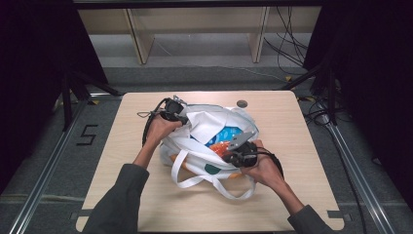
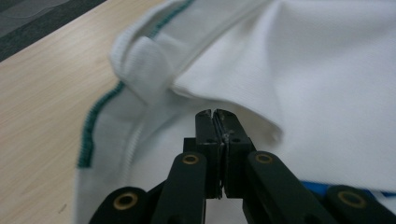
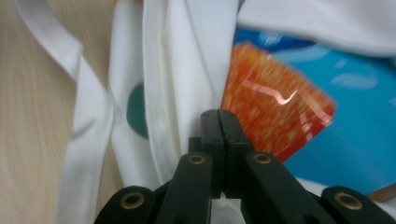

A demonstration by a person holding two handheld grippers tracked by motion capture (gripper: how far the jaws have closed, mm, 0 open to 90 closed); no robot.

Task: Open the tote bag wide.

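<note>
A white cloth bag lies on the wooden table, its mouth held apart. Inside lie a blue packet and an orange packet. My left gripper is at the bag's far left rim. In the left gripper view its jaws are shut, with a thin layer of the white cloth pinched between them. My right gripper is at the near right rim. Its jaws are shut where folds of the white cloth gather, beside the orange packet and blue packet.
The bag's strap loops trail toward the table's near edge. A small grey disc sits near the far edge. Bare tabletop lies left, right and in front of the bag. Wooden shelf legs and floor cables lie beyond the table.
</note>
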